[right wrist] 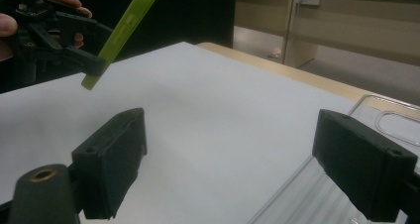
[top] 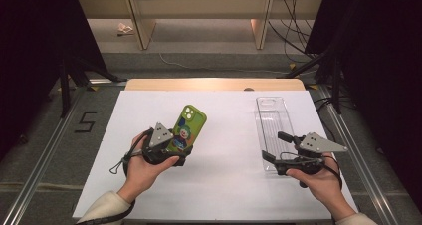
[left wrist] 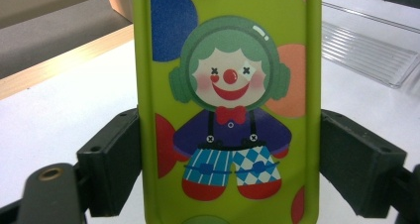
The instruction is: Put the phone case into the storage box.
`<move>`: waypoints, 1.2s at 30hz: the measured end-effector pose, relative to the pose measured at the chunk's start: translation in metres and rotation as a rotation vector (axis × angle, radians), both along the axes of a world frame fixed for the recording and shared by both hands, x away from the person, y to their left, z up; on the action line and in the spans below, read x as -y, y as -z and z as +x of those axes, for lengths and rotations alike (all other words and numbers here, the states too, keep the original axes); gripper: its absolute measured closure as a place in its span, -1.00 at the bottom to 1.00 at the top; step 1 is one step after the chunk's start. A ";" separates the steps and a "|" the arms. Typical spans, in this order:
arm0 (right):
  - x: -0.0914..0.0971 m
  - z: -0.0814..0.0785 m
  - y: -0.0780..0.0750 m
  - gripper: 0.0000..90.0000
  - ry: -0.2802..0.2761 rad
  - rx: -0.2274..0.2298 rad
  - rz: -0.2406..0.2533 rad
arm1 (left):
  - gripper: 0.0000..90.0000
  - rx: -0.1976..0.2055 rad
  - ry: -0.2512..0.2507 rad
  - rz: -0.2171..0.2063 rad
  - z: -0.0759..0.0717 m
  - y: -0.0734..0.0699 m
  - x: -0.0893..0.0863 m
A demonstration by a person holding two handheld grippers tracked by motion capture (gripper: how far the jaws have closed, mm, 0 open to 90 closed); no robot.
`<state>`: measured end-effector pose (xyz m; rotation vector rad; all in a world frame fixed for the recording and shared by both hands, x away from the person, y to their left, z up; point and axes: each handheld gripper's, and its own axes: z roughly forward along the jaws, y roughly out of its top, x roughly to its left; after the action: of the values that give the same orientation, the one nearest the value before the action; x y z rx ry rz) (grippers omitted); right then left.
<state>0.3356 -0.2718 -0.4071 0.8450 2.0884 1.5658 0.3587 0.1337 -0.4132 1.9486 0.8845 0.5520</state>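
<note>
White table (top: 219, 185) under dim surroundings. Green phone case (top: 186, 129), raised tilted off the surface, is pinched by its long edges in the left gripper (top: 171, 153), likely for transfer; the right gripper (top: 272, 148), jaws spread and empty, waits beside the clear case (top: 272, 118).

On the desk (top: 219, 185) covered in white there are two phone cases. One is a lime-green phone case printed with a clown figure (top: 186, 129), at about nine o'clock from the centre; one is a clear plastic phone case (top: 273, 120), at about three o'clock. Two black two-jaw grippers are counted: the left gripper (top: 180, 155) at eight o'clock and the right gripper (top: 276, 146) at four o'clock.
</note>
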 end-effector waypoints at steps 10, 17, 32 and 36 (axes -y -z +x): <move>-0.013 0.003 -0.003 -0.69 -0.011 0.000 0.017 | -0.64 0.003 0.010 -0.001 -0.005 0.000 0.000; -0.020 0.007 -0.006 -0.69 -0.011 -0.001 0.024 | -0.64 0.004 0.020 -0.001 -0.007 0.000 0.001; -0.039 0.017 -0.008 -0.69 -0.033 -0.002 0.031 | -0.64 0.009 0.039 0.005 -0.010 0.002 0.007; -0.046 0.020 -0.009 -0.69 -0.044 -0.005 0.030 | -0.64 0.008 0.044 0.005 -0.011 0.002 0.008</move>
<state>0.3551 -0.2256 -0.3980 0.8188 2.1051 1.6233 0.3479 0.1253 -0.4149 1.9647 0.8337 0.5366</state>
